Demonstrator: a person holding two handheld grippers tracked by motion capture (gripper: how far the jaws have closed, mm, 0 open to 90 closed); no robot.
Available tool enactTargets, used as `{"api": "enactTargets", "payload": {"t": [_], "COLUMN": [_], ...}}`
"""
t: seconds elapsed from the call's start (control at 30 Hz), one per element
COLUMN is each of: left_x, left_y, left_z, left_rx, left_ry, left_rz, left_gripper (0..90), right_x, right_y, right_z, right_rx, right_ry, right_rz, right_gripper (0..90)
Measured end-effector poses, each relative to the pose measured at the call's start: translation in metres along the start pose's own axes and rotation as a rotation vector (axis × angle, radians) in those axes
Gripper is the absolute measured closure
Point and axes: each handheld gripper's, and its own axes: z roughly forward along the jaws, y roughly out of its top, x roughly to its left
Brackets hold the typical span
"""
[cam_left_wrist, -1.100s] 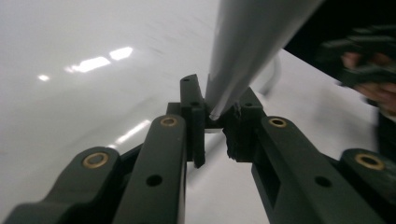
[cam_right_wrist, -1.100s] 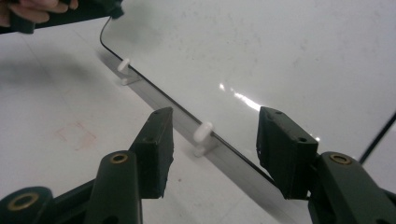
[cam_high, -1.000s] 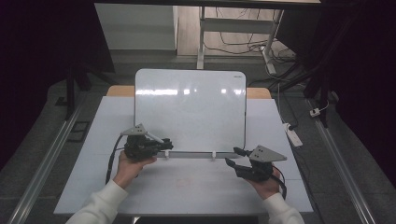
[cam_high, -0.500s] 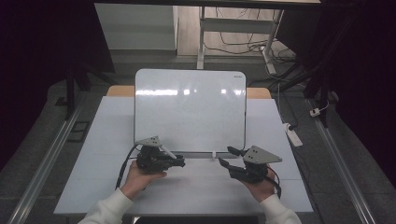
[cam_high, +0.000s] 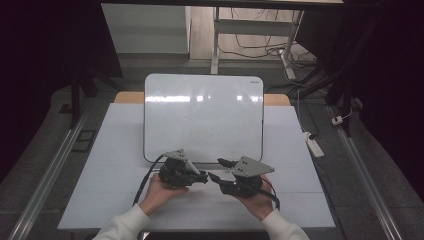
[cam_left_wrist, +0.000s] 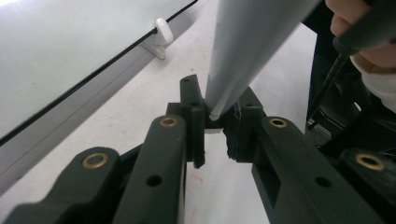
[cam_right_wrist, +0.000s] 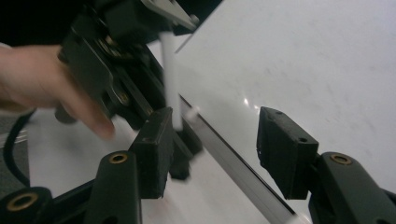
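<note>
A white board (cam_high: 202, 115) stands upright on the white table (cam_high: 100, 165), and both hands hold their grippers just in front of its lower edge. My left gripper (cam_high: 203, 178) points right and is shut on a white marker (cam_left_wrist: 243, 51), whose barrel rises out of the jaws (cam_left_wrist: 215, 130). In the right gripper view the same marker (cam_right_wrist: 169, 79) stands as a thin white stick in the left gripper (cam_right_wrist: 116, 60). My right gripper (cam_high: 216, 169) points left at it, tips almost meeting the left one's. Its jaws (cam_right_wrist: 215, 149) stand open, the left pad close beside the marker's lower end.
The board's small white foot (cam_left_wrist: 161, 35) rests on the table by its bottom rail (cam_right_wrist: 233, 158). A white power strip (cam_high: 314, 145) lies on the floor to the right. Desk legs and cables stand behind the table.
The two hands have come together in front of the board: the left gripper moved right with the marker, the right gripper moved left and a little up.
</note>
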Motion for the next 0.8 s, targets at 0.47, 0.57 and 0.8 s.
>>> {"api": "enactTargets", "payload": {"t": [0.47,0.57,0.8], "left_x": [-0.011,-0.013,-0.016], "left_y": [0.010,0.012,0.013], "left_z": [0.013,0.016,0.018], "left_rx": [0.023,0.025,0.013], "left_ry": [0.008,0.004,0.008], "left_rz": [0.035,0.042,0.054], "left_gripper": [77.7,77.7,76.7], "right_x": [0.011,0.010,0.010], "right_y": [0.015,0.016,0.016], "right_z": [0.032,0.034,0.031], "right_rx": [0.039,0.040,0.047], "right_ry": [0.044,0.054,0.019], "right_rz": [0.002,0.004,-0.016], "right_gripper": [61.5,72.1,80.5]}}
